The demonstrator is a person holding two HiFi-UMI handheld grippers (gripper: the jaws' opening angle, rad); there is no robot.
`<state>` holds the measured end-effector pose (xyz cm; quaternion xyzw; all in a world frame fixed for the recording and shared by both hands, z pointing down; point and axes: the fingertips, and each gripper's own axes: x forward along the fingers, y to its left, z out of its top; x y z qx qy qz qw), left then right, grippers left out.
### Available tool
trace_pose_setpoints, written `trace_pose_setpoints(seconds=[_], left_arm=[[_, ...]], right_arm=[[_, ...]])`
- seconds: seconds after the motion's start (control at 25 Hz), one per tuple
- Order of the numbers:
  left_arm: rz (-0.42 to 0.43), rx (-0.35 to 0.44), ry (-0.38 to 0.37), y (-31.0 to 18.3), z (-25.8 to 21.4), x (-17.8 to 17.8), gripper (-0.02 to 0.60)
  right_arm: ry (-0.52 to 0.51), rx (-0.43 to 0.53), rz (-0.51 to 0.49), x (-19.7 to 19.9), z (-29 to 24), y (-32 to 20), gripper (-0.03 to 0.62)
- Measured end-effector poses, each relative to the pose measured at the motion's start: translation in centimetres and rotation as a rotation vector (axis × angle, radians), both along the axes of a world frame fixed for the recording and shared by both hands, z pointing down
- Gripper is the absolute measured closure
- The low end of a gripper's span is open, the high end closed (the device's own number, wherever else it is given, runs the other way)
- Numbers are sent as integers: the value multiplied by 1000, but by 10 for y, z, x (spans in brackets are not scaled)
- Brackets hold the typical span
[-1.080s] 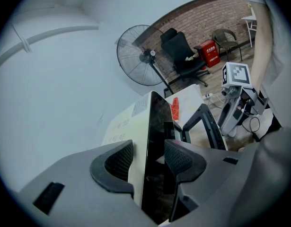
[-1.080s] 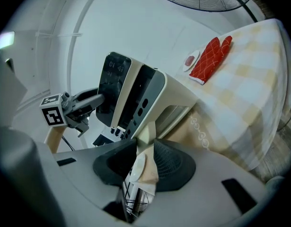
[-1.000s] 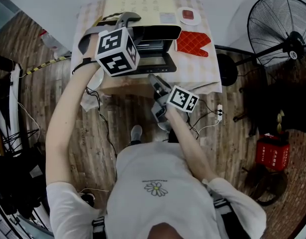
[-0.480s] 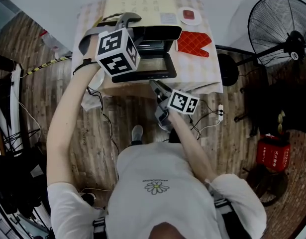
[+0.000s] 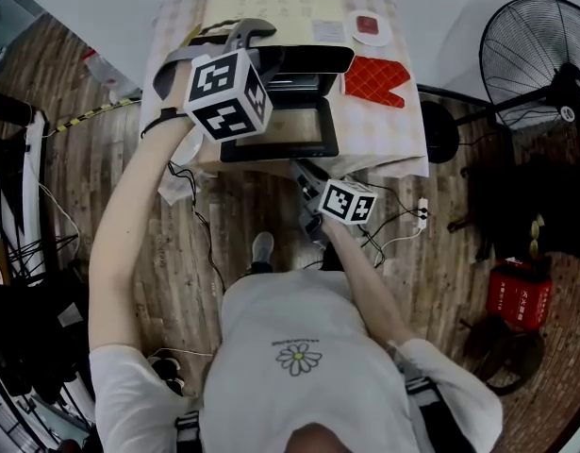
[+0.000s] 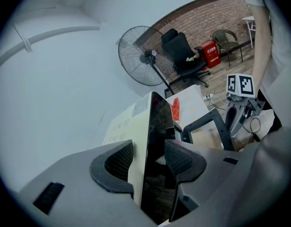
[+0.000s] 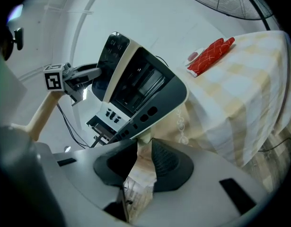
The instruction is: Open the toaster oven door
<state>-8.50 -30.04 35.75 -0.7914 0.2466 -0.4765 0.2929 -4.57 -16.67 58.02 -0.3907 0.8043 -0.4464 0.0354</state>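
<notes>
Wooden floor (image 5: pixel 223 225) all round, with a small table under a checked cloth (image 5: pixel 398 135) at the far side. On that cloth, toward its left, a cream toaster oven (image 5: pixel 266 8) with the door (image 5: pixel 280 128) already down flat, sticking out toward the near side. Looks like a job nearly done.

Probably a stiff door, glass in a dark metal frame, swinging on a hinge at the bottom. Not floppy and not very heavy, but breakable in the glass part and maybe hot. Best taken by the bar along its free edge, never by the glass. Whole oven likely to slide on the smooth cloth if tugged hard, so good to hold the box steady.

Up at the oven's left front edge, the left gripper (image 6: pixel 147 150), spread wide and pinching that edge, one pad on the cream shell and one on the black front. Just near the door's free edge and a bit lower, the right gripper (image 7: pixel 144 148), jaws a little apart and holding nothing, only cloth seen through the gap.

Right of the oven, a red oven mitt (image 5: pixel 372 80) lying on the cloth, and farther back a small white dish (image 5: pixel 370 28). Far off to the right, a big fan (image 5: pixel 539 59) and a red box (image 5: pixel 518 295) on the floor. Loose wires (image 5: pixel 393 239) on the floor under the right hand. Nothing in the door's way.
</notes>
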Motion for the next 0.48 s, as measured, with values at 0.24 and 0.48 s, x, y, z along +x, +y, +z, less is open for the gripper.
trace_pose_setpoints(seconds=[0.24, 0.48], left_arm=[[-7, 0, 3, 0, -1, 0, 364], [-13, -1, 6, -2, 1, 1, 362]], right_arm=[[36, 7, -29, -1, 7, 2, 514], [74, -10, -46, -1, 21, 3, 522]])
